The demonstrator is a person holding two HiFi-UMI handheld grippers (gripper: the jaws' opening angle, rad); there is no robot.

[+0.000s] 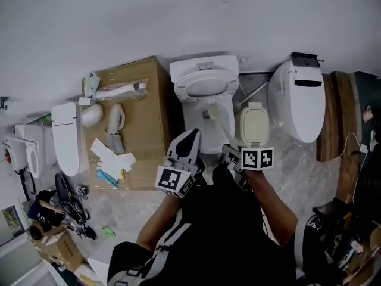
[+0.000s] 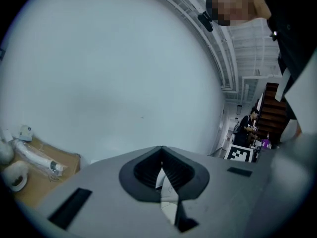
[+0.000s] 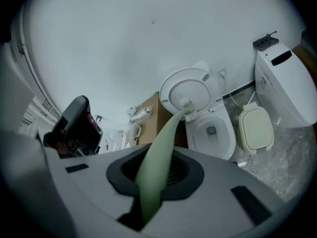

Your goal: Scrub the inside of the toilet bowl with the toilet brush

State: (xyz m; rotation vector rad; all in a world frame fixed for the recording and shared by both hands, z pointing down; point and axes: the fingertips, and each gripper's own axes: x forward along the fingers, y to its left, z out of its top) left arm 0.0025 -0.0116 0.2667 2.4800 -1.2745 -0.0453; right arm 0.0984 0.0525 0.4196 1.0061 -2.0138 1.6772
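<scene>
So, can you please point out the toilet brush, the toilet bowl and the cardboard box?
toilet brush (image 3: 166, 135), right gripper view, middle of its green handle.
toilet bowl (image 3: 219, 125), right gripper view, its inner wall.
cardboard box (image 1: 149, 137), head view, bare top face.

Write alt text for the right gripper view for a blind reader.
The right hand-held gripper holds a pale green toilet brush, its head over the back of an open white toilet. A cardboard box stands beside it.
</scene>
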